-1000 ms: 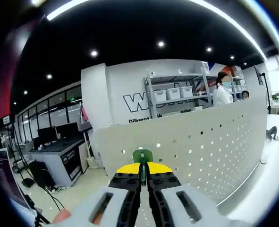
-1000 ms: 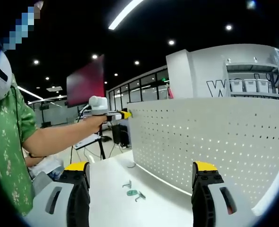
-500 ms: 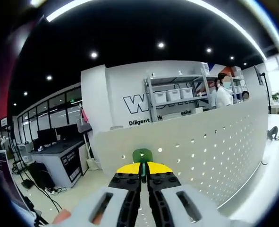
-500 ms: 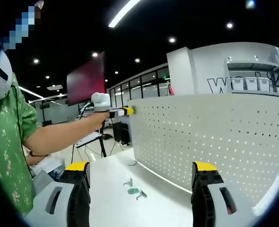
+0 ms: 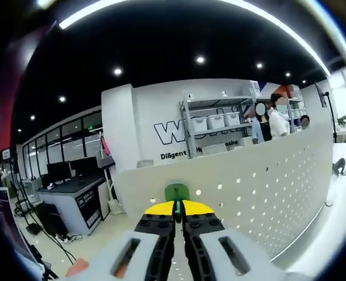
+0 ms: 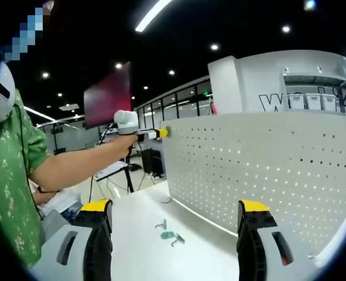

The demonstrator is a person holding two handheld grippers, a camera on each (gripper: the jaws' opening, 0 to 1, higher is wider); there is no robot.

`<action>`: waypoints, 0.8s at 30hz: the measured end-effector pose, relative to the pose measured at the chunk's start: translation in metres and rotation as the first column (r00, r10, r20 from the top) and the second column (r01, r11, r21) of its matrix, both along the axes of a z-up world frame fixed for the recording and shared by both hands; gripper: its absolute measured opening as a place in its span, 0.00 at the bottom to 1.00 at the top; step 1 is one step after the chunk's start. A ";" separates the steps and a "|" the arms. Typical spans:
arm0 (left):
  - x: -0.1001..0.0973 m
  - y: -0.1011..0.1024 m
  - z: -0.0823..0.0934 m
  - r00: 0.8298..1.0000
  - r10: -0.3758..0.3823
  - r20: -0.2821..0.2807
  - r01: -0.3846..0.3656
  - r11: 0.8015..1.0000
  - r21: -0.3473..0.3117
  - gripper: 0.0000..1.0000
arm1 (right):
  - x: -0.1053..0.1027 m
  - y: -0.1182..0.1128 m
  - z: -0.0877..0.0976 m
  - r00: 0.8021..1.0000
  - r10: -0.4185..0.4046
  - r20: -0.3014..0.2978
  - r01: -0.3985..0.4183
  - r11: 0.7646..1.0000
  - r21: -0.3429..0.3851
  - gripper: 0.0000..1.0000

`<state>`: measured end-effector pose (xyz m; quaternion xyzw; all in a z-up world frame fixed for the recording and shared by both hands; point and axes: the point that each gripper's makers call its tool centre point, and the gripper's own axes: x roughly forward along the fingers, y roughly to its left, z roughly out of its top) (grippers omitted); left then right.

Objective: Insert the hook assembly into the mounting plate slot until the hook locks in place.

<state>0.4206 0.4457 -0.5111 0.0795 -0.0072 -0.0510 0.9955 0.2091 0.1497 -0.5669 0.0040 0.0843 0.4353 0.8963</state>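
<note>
My left gripper (image 5: pixel 176 202) is shut on a small green hook (image 5: pixel 176 192), whose head pokes out above the yellow jaw tips. The hook is held right at the top left corner of the white perforated mounting plate (image 5: pixel 266 187). From the right gripper view, the left gripper (image 6: pixel 155 133) is held out on a person's arm at that same corner of the mounting plate (image 6: pixel 266 170). My right gripper (image 6: pixel 174 206) hangs open over the white table with nothing between its jaws. Whether the hook touches the plate I cannot tell.
Loose green and grey hooks (image 6: pixel 170 236) lie on the white table (image 6: pixel 137 246) in front of the plate. A person's green sleeve (image 6: pixel 9 175) fills the left side. Shelving with bins (image 5: pixel 216 123) and people (image 5: pixel 278 114) stand behind the plate.
The left gripper has risen a little with the hook and edged closer to the plate's top corner. The right gripper stays open and nearly still.
</note>
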 end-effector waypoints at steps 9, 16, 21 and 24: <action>0.001 0.003 -0.003 1.000 0.007 -0.001 -0.007 1.000 0.007 0.03 | -0.001 0.001 0.000 1.000 0.004 0.004 -0.004 1.000 -0.011 0.90; 0.001 0.003 -0.004 1.000 0.008 -0.004 -0.008 1.000 0.011 0.03 | 0.000 0.002 0.000 1.000 0.009 0.005 -0.009 1.000 -0.017 0.90; 0.002 0.002 -0.009 1.000 0.003 -0.011 -0.003 1.000 0.013 0.03 | 0.000 0.002 0.000 1.000 0.010 0.007 -0.010 1.000 -0.023 0.90; 0.002 0.002 -0.009 1.000 0.004 -0.011 -0.003 1.000 0.014 0.03 | 0.000 0.001 0.000 1.000 0.008 0.005 -0.008 1.000 -0.024 0.90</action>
